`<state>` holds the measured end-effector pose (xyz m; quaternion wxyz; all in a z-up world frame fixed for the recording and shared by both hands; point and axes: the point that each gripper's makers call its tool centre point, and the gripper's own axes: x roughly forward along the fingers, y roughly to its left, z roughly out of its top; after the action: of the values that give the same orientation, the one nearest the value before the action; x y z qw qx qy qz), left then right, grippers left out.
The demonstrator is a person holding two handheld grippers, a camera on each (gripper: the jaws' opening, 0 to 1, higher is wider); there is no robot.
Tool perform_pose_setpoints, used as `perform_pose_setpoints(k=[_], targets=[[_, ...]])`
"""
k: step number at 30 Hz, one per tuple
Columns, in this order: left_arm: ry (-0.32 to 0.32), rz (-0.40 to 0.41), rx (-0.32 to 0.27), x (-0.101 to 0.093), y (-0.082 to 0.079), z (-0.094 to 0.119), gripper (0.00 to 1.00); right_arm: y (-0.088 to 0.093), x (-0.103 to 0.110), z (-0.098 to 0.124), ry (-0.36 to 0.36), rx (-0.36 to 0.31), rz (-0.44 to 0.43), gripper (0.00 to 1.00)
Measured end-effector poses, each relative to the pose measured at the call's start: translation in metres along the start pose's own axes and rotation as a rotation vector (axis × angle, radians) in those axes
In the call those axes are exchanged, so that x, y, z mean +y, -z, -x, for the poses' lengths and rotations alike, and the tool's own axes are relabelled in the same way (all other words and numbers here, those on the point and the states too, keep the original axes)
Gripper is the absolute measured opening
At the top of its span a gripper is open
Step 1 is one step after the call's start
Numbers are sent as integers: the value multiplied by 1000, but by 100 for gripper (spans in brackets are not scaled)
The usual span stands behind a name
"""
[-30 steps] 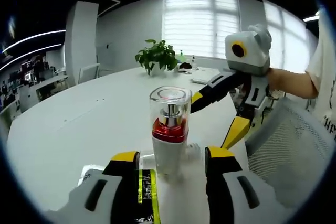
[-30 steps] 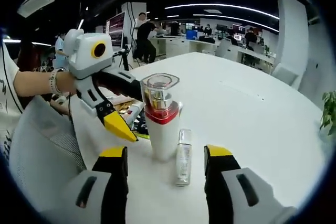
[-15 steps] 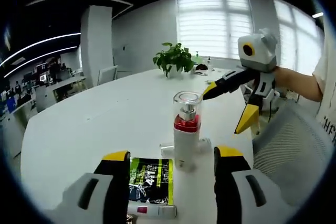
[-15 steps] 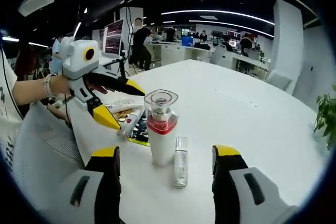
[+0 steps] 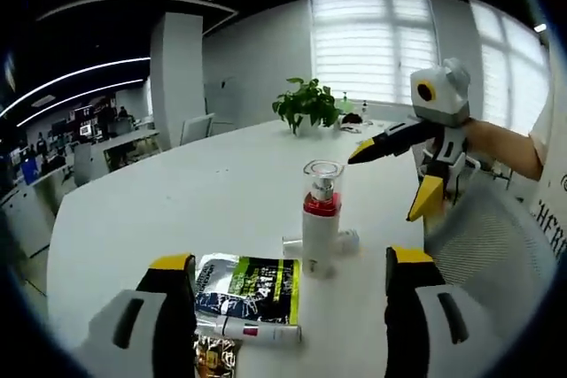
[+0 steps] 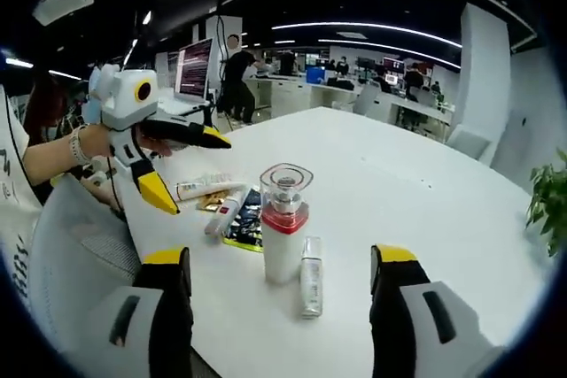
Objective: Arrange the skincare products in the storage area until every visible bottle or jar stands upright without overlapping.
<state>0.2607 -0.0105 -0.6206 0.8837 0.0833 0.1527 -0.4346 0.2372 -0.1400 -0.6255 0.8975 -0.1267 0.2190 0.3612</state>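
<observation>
**Small bottle lies flat beside the upright pump bottle**

Left gripper view: the left gripper (image 5: 288, 307) is wide open, holding nothing. The pump bottle (image 5: 321, 227) stands upright at 12 o'clock beyond the jaws; the small bottle (image 5: 341, 241) lies on its side behind it, partly hidden. A dark sachet (image 5: 252, 285) and a tube (image 5: 252, 332) lie flat between the jaws.

Right gripper view: the right gripper (image 6: 282, 307) is wide open and empty. The small bottle (image 6: 310, 276) lies between its jaws, long axis toward 12 o'clock, just beside the pump bottle (image 6: 283, 223). This gripper looks nearer and better aligned to stand it up.
</observation>
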Motion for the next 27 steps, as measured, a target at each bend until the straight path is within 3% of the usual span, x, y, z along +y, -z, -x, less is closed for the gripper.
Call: perform_pose_setpoints(k=[7,19,27], targets=[[-34,22,-17,3,1,22,99,2,4,3,1,-6,-2,90],[-100,53,-2,12,15,50,99,-5,10,8,5,-34,9,97],[-154,70,8,27,28,66,99,-1,8,12,29,-12,25,100]])
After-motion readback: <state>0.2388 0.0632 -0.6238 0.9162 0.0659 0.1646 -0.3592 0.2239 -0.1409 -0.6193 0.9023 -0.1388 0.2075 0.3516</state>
